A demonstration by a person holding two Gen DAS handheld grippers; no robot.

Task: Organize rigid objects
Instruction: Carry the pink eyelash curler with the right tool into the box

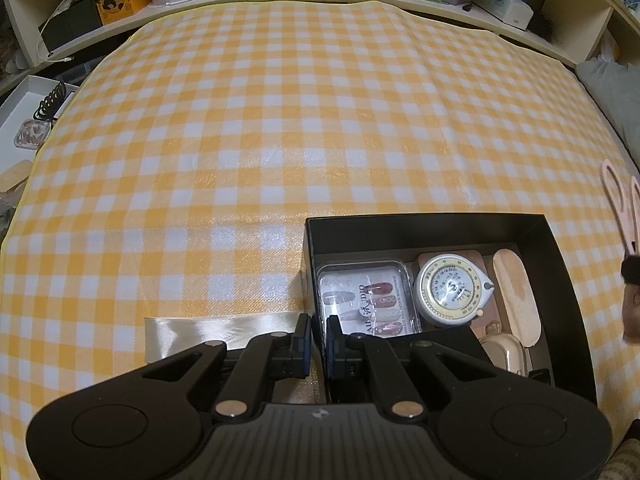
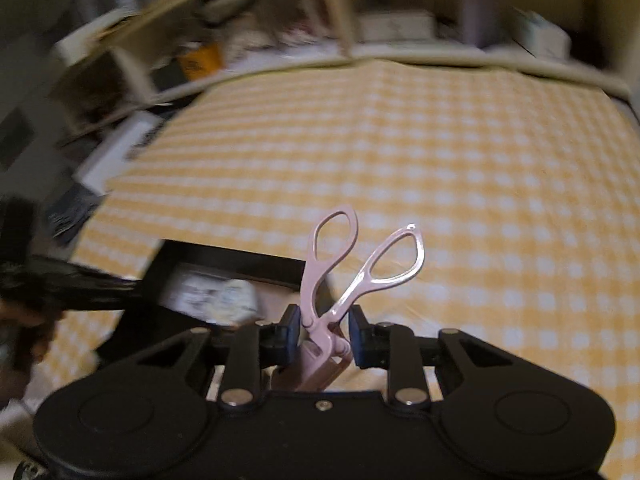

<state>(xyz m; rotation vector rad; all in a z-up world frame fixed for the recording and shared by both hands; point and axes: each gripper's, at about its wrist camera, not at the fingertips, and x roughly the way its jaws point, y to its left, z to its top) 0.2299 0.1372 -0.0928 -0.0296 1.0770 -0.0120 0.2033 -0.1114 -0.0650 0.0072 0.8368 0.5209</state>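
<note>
The right claw point(image 2: 324, 334) is clenched on a pink eyelash curler point(image 2: 340, 280), gripping it at the hinge end so its two finger loops stick up and away from the jaws, spread in a V. Its long axis runs roughly along the line the claw points, tilted a little to the right. The black box point(image 2: 224, 260) it most likely belongs in lies to the left of this claw and slightly beyond it, so the coming move is a carry leftward over the box's right wall.

The left claw point(image 1: 318, 334) is pinched nearly shut on the box's left wall point(image 1: 310, 280), apparently steadying it on the yellow checked cloth point(image 1: 280, 120). The box point(image 1: 560, 280) already holds a clear nail case point(image 1: 368, 300), a round tape measure point(image 1: 452, 288) and a pale oval file point(image 1: 516, 296), leaving little bare floor.

Readable writing: the nail case shows "NAIL" and "DIO", probably "Nail Studio". The tape measure's dial carries numbers too small to read surely.
</note>
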